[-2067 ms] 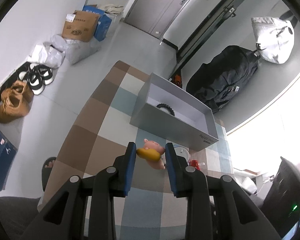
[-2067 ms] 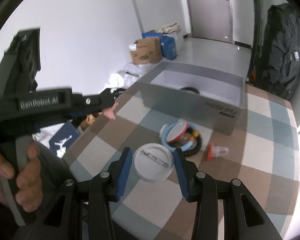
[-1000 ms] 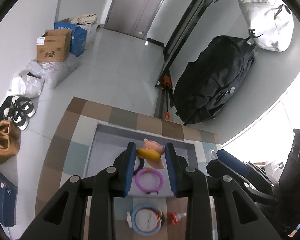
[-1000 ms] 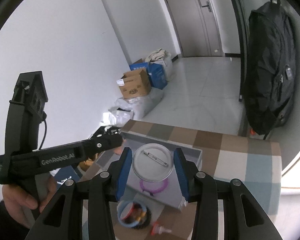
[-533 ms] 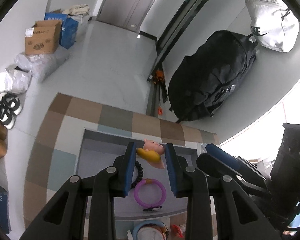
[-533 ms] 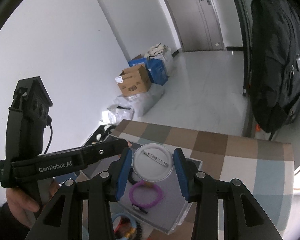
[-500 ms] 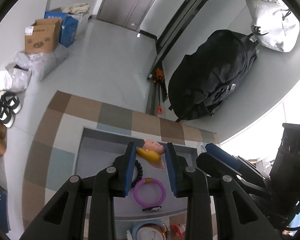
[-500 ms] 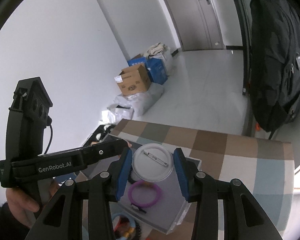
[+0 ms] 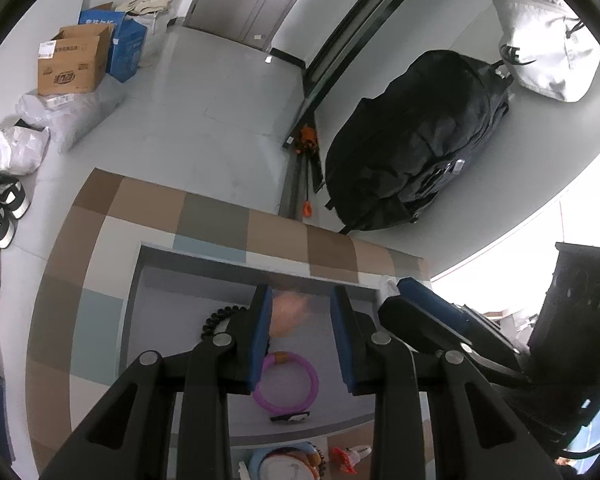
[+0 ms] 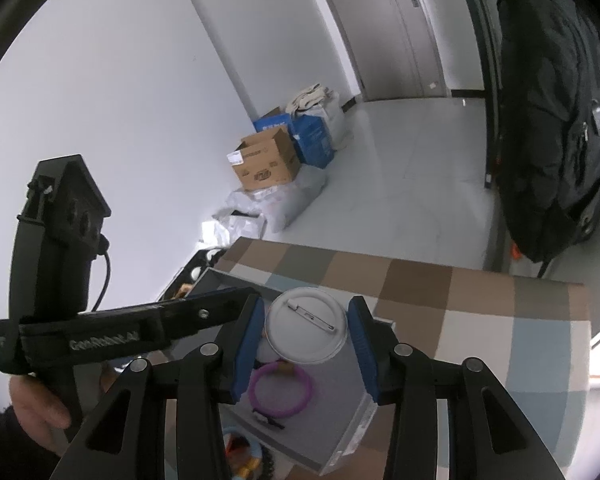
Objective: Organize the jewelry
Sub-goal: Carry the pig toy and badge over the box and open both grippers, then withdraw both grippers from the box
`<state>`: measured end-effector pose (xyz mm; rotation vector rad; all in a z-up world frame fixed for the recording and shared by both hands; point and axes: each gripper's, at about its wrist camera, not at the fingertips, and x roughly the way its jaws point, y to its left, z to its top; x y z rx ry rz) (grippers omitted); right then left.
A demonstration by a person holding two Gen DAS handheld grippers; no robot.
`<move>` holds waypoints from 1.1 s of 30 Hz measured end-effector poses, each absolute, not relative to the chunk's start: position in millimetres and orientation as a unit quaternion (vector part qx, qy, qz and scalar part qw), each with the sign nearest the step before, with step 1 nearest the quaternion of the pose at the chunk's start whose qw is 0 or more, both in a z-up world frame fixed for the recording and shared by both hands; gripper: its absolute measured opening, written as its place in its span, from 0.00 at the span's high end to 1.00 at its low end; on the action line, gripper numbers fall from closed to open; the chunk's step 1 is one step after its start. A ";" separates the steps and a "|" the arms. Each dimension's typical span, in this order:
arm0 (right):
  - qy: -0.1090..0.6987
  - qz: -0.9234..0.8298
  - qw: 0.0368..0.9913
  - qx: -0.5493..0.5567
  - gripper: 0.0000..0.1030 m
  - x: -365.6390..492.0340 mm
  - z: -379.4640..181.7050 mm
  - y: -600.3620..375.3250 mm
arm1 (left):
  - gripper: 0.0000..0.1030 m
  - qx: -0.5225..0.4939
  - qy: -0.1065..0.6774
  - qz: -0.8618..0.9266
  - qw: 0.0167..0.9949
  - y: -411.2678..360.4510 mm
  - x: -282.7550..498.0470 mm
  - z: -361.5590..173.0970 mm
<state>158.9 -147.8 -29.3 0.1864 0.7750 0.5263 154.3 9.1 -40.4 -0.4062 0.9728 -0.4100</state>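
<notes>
Crowding the grey box (image 9: pixel 168 280) — purple ring (image 9: pixel 286 382), black beads (image 9: pixel 216 320), checkered cloth (image 9: pixel 216 210)

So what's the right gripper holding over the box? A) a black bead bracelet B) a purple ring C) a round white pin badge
C: the round white pin badge sits between the right gripper pads, pin side showing, above the grey box.

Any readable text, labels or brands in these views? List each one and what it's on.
"GenRobot.AI": side of the left gripper, slightly blurred.
Cardboard box: printed logo and shipping label, too small to read.
Blue box: white print, too small to read.
Grey box: side label, blurred.
White bag: black mark, no readable words.
</notes>
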 end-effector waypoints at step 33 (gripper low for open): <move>0.315 0.230 0.914 0.108 0.00 93.2 -2.8 -174.1 | 0.49 -0.161 0.426 -0.157 0.876 16.9 81.0 -11.4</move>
